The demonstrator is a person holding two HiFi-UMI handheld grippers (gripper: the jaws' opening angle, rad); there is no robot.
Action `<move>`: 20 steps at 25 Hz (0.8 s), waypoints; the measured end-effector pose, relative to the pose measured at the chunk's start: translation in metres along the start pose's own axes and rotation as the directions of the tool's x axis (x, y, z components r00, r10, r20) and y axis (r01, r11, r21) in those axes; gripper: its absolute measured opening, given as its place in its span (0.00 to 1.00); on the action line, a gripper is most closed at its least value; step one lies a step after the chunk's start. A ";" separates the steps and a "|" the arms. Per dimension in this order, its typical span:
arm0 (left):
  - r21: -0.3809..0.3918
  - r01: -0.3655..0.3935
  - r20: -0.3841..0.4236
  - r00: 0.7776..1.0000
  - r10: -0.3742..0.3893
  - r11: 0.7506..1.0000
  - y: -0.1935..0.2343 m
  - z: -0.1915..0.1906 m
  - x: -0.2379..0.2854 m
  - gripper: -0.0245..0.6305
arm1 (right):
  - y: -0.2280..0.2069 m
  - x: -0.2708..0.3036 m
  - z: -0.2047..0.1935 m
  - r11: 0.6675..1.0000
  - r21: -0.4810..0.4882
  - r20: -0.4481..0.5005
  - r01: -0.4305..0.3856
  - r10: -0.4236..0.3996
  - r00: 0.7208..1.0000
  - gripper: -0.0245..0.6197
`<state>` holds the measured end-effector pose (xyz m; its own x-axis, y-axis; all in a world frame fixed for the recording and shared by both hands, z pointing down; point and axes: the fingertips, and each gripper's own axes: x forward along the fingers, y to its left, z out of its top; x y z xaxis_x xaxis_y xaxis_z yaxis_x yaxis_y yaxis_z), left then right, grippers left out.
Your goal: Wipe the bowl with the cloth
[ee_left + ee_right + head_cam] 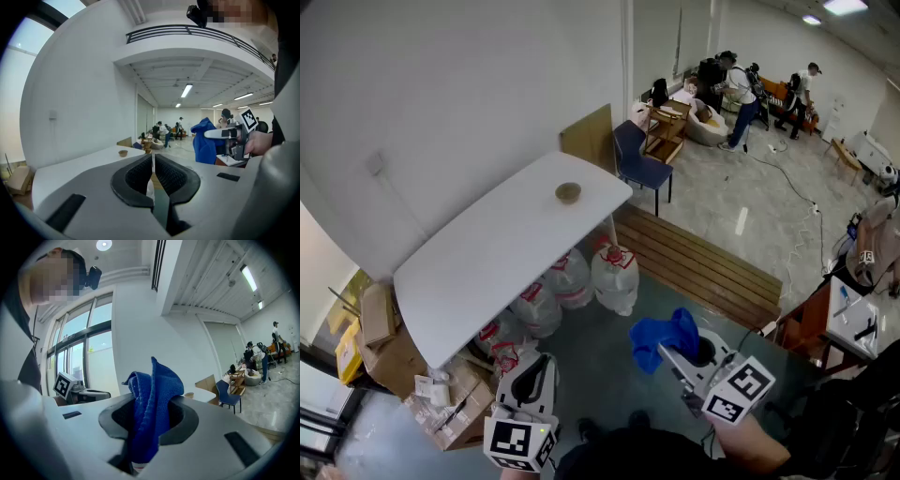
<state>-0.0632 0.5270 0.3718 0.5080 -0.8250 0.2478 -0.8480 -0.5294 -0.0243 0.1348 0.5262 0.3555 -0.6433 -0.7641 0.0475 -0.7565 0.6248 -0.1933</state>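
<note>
1. Left gripper: jaws together with nothing between them. It is held in the air off the near long edge of the white table.
2. Right gripper: jaws clamped on the blue cloth. The cloth bunches up above the pads, and a tail hangs down between the jaws.
3. Bowl: small and tan, sitting upright on the table near its far right corner.
4. Both grippers are well apart from the bowl. The cloth touches neither the bowl nor the table.
5. Under the table are pale bulging containers; bags or jugs, cannot tell which.
6. Cardboard boxes are at the table's left end, and a blue chair stands beyond its far end.
</note>
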 end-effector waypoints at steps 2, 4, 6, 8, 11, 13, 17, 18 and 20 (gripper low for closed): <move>0.000 0.005 -0.002 1.000 -0.005 1.000 -0.006 0.000 0.001 0.08 | -0.001 -0.004 0.000 1.000 -0.003 0.002 0.001 -0.001 1.000 0.19; 0.000 0.005 -0.005 1.000 -0.005 1.000 -0.010 0.000 0.003 0.08 | -0.003 -0.008 0.000 1.000 -0.003 0.004 0.002 -0.002 1.000 0.19; 0.000 0.005 -0.008 1.000 -0.005 1.000 -0.013 0.000 0.005 0.08 | -0.006 -0.011 -0.001 1.000 0.003 0.006 0.007 -0.007 1.000 0.19; 0.002 0.005 -0.009 1.000 -0.005 1.000 -0.017 0.000 0.008 0.08 | -0.012 -0.016 -0.003 1.000 0.017 0.007 0.011 -0.011 1.000 0.19; 0.005 0.002 -0.009 1.000 -0.002 1.000 -0.025 0.002 0.012 0.08 | -0.020 -0.023 -0.004 0.999 0.042 0.011 0.007 -0.007 1.000 0.19; 0.006 0.002 -0.010 1.000 -0.002 1.000 -0.032 0.003 0.017 0.08 | -0.026 -0.030 -0.005 0.999 0.054 0.015 0.003 -0.004 1.000 0.19; 0.001 0.008 0.000 1.000 -0.008 1.000 -0.056 0.003 0.028 0.08 | -0.037 -0.043 -0.006 0.998 0.060 0.014 -0.013 0.013 1.000 0.19; 0.002 0.011 0.003 1.000 -0.011 1.000 -0.063 0.003 0.031 0.08 | -0.040 -0.045 -0.006 0.998 0.059 0.012 -0.018 0.017 1.000 0.19; 0.008 0.016 0.002 1.000 -0.016 1.000 -0.077 0.001 0.037 0.08 | -0.045 -0.048 -0.006 0.998 0.061 0.009 -0.023 0.022 1.000 0.19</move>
<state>0.0213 0.5373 0.3822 0.5217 -0.8169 0.2461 -0.8386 -0.5440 -0.0279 0.1987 0.5354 0.3677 -0.6588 -0.7515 0.0349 -0.7332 0.6310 -0.2535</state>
